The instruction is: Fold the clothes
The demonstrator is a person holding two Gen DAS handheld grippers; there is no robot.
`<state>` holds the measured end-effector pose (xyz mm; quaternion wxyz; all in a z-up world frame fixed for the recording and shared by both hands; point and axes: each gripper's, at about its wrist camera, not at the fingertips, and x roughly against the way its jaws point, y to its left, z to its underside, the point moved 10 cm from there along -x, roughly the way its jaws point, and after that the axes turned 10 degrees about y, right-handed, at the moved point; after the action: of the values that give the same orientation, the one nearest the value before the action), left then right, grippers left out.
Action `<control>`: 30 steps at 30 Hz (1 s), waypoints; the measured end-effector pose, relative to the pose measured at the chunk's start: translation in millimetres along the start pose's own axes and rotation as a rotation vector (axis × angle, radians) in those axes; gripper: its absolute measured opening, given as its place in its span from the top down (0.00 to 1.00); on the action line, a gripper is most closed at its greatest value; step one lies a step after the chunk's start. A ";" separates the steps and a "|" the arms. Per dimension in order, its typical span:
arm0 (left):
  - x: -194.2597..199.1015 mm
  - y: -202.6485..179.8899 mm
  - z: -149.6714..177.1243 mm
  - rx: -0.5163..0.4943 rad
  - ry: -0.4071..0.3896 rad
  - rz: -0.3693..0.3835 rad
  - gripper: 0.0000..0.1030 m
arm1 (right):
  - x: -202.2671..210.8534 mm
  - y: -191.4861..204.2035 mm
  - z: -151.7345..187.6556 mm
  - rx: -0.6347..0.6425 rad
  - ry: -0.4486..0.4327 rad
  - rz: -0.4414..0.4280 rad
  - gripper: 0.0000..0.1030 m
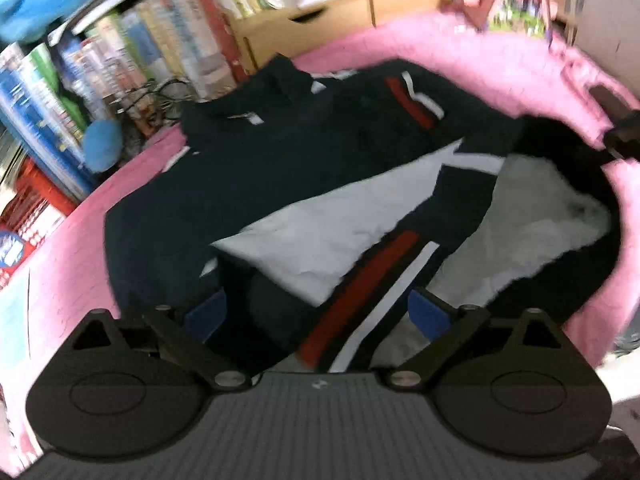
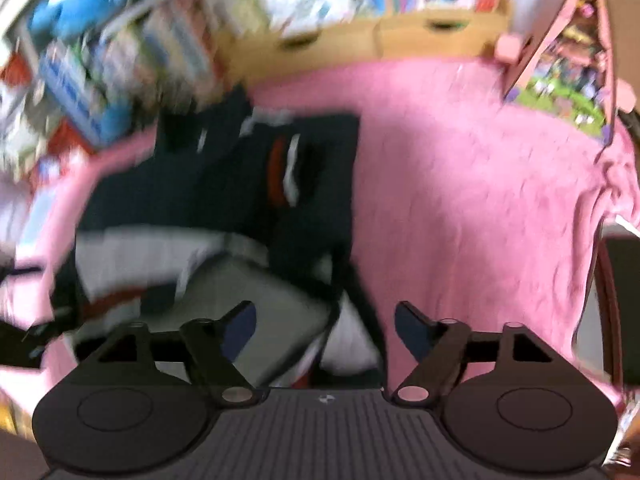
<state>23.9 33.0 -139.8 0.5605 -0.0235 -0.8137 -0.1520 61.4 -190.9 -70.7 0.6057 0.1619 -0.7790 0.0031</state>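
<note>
**Operator:** I have both tongs released over the jacket (image 1: 304, 168), nothing pinched in either. The left gripper (image 1: 318, 312) has its blue pads (image 1: 430, 314) spread wide, with the red-and-white striped sleeve (image 1: 372, 280) running up between them, but the pads stand clear of the cloth.

**Spotter:** And the right one?

**Operator:** The right gripper (image 2: 324, 330) is also parted. Pale lining and dark fabric lie below the gap; that view is blurred, so I can't say how close the cloth sits to the pads, though I see no pinch.

**Spotter:** Where does the garment lie overall?

**Operator:** On the pink blanket (image 1: 480, 60), spread dark navy with a white panel across the middle. From the left wrist view its long axis runs away from me, collar end toward the bookshelf (image 1: 132, 64), near hem folded back and showing grey lining (image 1: 540, 216).

**Spotter:** Which hand is better placed?

**Operator:** I judge the left. The sleeve lies straight ahead of it, lengthwise along its fingers. From the right wrist view, the jacket sits ahead and off to the left, with only bare blanket to the right, so that hand hangs over the garment's near edge.
</note>
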 end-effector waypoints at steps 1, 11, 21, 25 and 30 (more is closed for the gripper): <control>-13.7 -0.2 -4.1 -0.001 0.016 -0.050 0.04 | -3.7 6.0 10.7 0.017 0.027 0.009 0.24; -32.5 103.7 -11.3 0.193 0.049 -0.299 0.03 | -13.4 0.8 48.2 0.031 0.088 0.161 0.51; 15.2 103.0 20.7 0.232 0.093 -0.151 0.03 | -21.6 -0.3 13.0 0.057 0.035 0.129 0.65; 42.9 95.0 28.9 0.273 0.061 0.130 0.04 | -23.5 0.5 1.9 0.042 0.025 0.099 0.70; 59.4 68.5 25.9 0.170 0.044 0.256 0.03 | -26.1 -3.9 -13.6 -0.013 0.008 0.052 0.72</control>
<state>-7.3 97.5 -78.4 0.5930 -0.0763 -0.8015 -0.0103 80.8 -185.3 -92.5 0.6095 0.1376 -0.7806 0.0142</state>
